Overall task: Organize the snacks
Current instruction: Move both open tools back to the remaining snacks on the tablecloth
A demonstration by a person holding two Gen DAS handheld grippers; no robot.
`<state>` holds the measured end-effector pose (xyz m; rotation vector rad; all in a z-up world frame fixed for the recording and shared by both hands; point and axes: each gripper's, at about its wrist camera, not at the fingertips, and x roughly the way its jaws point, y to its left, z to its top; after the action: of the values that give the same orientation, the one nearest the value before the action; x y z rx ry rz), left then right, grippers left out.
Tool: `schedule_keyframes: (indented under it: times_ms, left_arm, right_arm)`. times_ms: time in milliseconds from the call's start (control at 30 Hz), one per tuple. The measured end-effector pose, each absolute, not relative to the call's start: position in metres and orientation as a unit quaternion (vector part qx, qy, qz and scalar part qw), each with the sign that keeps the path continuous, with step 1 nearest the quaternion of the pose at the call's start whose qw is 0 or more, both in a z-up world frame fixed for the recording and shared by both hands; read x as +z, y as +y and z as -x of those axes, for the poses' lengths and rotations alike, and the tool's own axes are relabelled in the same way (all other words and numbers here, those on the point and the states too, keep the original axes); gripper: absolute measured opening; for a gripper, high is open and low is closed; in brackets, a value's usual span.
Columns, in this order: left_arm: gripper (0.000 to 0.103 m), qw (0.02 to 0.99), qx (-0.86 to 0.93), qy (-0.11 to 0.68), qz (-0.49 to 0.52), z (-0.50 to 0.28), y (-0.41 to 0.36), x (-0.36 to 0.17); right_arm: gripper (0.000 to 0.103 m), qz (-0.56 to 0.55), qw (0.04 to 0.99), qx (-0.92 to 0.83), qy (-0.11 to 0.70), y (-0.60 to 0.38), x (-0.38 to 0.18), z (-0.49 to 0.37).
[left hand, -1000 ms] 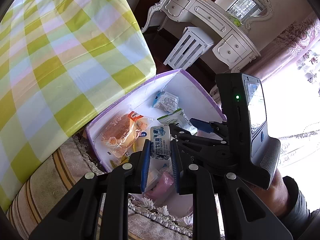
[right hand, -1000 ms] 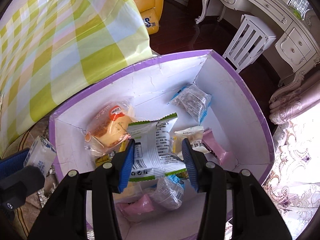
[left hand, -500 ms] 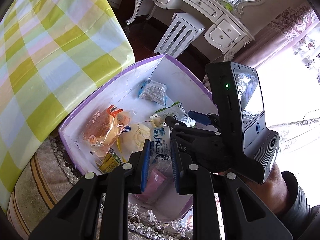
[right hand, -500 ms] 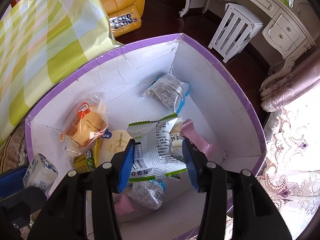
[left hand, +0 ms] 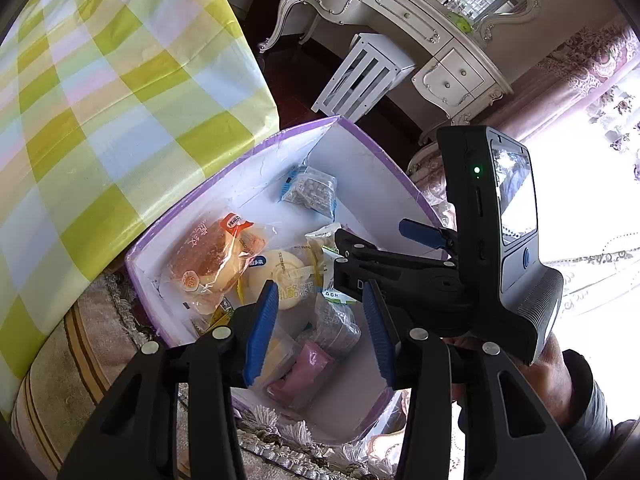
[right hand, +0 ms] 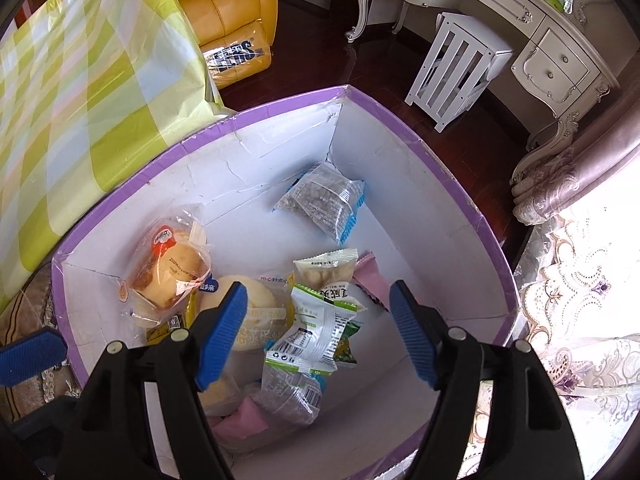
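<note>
Left wrist view: left gripper [left hand: 320, 330] jaws have just been opening, nothing gripped; the clear packet [left hand: 334, 322] lies between them in the purple-rimmed box [left hand: 280, 138].

Right wrist view: right gripper [right hand: 320, 332] jaws have just been opening wide; the green-white packet [right hand: 316, 332] is seen between them, ungripped, long axis toward 1 o'clock.

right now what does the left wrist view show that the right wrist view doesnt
Only the left wrist view shows the right claw's camera body and the hand holding it. Only the right wrist view shows the yellow armchair and the green and white packet lying between the right claw's open jaws. Both show the purple-rimmed box, the bun and the checked cloth.
</note>
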<state>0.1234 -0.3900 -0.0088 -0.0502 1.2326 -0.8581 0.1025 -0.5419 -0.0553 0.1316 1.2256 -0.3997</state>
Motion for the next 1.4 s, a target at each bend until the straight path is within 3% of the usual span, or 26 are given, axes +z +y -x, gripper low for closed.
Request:
schedule_keyframes:
  times_ms: [533, 1400]
  left_arm:
    - [0.048, 0.810, -0.306, 0.498, 0.056, -0.155, -0.315, 0.026]
    - [0.049, 0.857, -0.188, 0.450, 0.168, -0.194, -0.162, 0.045]
  right_arm:
    - [0.076, -0.057, 0.830, -0.149, 0.534, -0.497, -0.019, -0.121]
    - [0.077, -0.053, 0.874, 0.000, 0.483, -0.349, 0.016, -0.171]
